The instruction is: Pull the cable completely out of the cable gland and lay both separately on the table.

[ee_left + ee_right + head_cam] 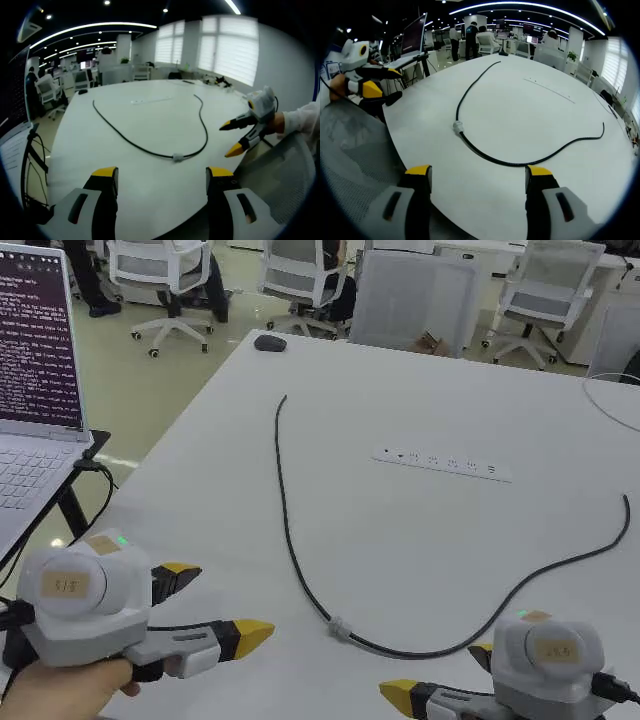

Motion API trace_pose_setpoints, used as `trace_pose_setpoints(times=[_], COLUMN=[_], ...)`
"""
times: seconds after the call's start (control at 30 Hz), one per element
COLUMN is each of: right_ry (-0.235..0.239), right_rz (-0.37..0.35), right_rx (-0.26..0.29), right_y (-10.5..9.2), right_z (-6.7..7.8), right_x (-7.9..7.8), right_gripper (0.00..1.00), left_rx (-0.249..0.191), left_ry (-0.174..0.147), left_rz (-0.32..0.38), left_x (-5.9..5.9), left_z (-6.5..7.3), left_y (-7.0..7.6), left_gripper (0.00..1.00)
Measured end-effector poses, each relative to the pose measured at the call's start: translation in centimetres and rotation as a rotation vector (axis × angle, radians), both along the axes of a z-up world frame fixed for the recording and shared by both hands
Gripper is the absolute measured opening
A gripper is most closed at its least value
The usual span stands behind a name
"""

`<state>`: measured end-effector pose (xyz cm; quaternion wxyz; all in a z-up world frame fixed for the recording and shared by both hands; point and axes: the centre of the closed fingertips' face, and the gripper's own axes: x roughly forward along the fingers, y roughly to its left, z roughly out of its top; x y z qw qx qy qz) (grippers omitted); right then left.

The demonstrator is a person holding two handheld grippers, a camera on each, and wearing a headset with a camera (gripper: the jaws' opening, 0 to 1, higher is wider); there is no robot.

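The left gripper (pixel 230 600), white with yellow and black tips, is nearest, at the near left edge of the wide white table (pixel 450 540). Its jaws are spread wide and hold nothing. The right gripper (pixel 432 670), at the near right, looks the same and is spread wide too, with nothing in it. Between the 2, a little farther in, lies the small grey plastic cable gland (pixel 340 628). The long thin black cable (pixel 281 500) runs right through it and curls away to the far left and far right. So no part of the job looks done yet. The gland must be held, the cable pulled all the way out, and both laid down apart.
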<state>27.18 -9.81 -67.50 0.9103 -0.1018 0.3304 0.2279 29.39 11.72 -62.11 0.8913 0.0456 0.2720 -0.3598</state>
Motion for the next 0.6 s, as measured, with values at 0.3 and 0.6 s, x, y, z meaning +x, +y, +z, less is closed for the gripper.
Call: trace_pose_setpoints(times=[0.3, 0.6], right_ry=[-0.002, 0.013], right_rz=[0.081, 0.112], right_rx=[-0.086, -0.106], right_y=[0.8, 1.2], right_z=[-0.6, -1.0], right_x=[-0.3, -0.7], right_gripper=[0.79, 0.79], left_rx=[0.005, 0.008], left_ry=[-0.006, -0.002], left_rz=[-0.019, 0.008], left_x=[-0.2, -0.1], left_z=[-0.1, -0.2], left_y=[-0.3, 0.3], left_gripper=[0.71, 0.69])
